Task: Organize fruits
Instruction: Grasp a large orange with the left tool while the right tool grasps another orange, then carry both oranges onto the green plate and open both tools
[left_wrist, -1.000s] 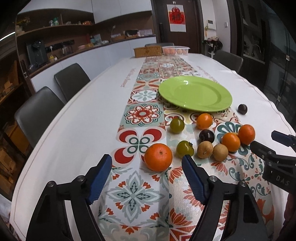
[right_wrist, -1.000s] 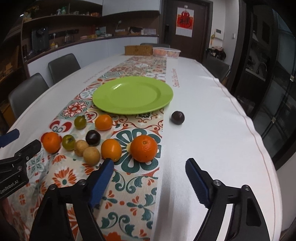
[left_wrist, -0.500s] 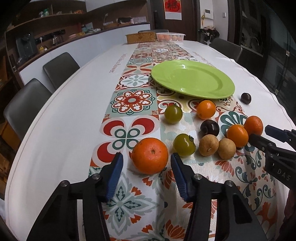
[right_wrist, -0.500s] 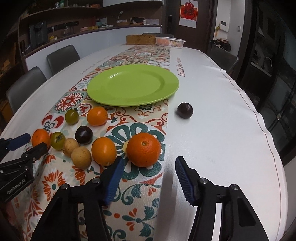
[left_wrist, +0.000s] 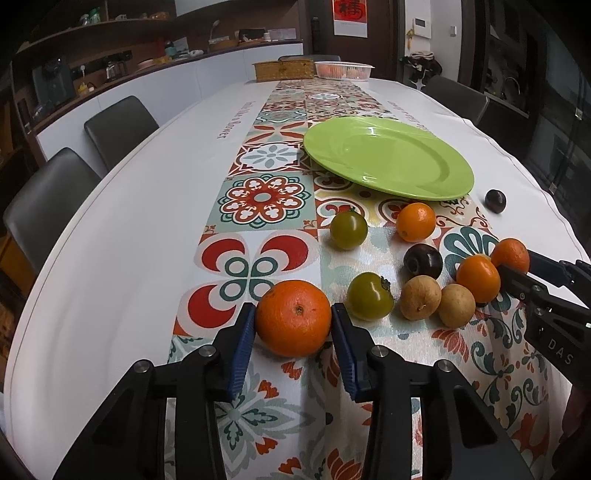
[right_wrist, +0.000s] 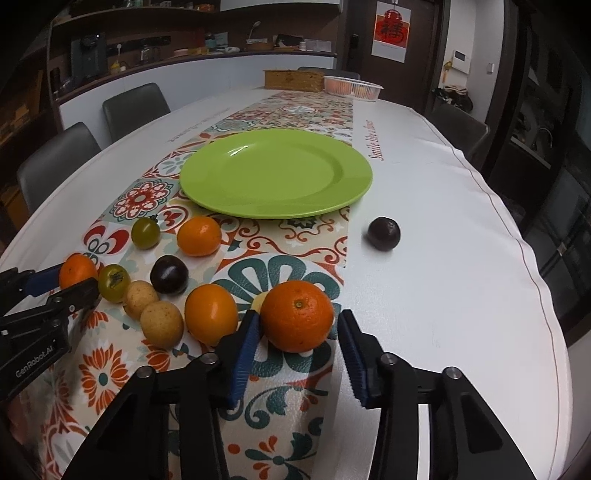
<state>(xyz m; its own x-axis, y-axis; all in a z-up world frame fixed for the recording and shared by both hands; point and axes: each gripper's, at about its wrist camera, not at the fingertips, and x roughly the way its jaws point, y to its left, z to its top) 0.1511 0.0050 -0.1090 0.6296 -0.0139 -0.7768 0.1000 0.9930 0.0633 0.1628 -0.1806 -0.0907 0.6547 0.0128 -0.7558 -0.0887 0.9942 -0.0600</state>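
Note:
A large orange (left_wrist: 293, 317) lies on the patterned runner between my left gripper's (left_wrist: 294, 314) blue pads; the closing jaws touch it on both sides. My right gripper (right_wrist: 299, 317) straddles a second large orange (right_wrist: 297, 314); its jaws are closing too, with a sliver of gap at the right pad. The empty green plate (left_wrist: 388, 162) sits beyond. Between the two oranges lie smaller fruits: two green tomatoes (left_wrist: 369, 301), two brown longans (left_wrist: 421, 297), a dark plum (left_wrist: 423, 260) and small oranges (left_wrist: 415, 221). Another plum (right_wrist: 384, 232) rests alone on white cloth.
The right gripper (left_wrist: 517, 273) shows at the left wrist view's right edge, close to a small orange (left_wrist: 478, 278). A wicker box (left_wrist: 282, 70) and a plastic basket (left_wrist: 343, 70) stand at the table's far end. Grey chairs (left_wrist: 122, 125) line the left side.
Both grippers moved forward and down over their oranges, and both pairs of jaws narrowed from wide apart to close around the fruit. No fruit has shifted.

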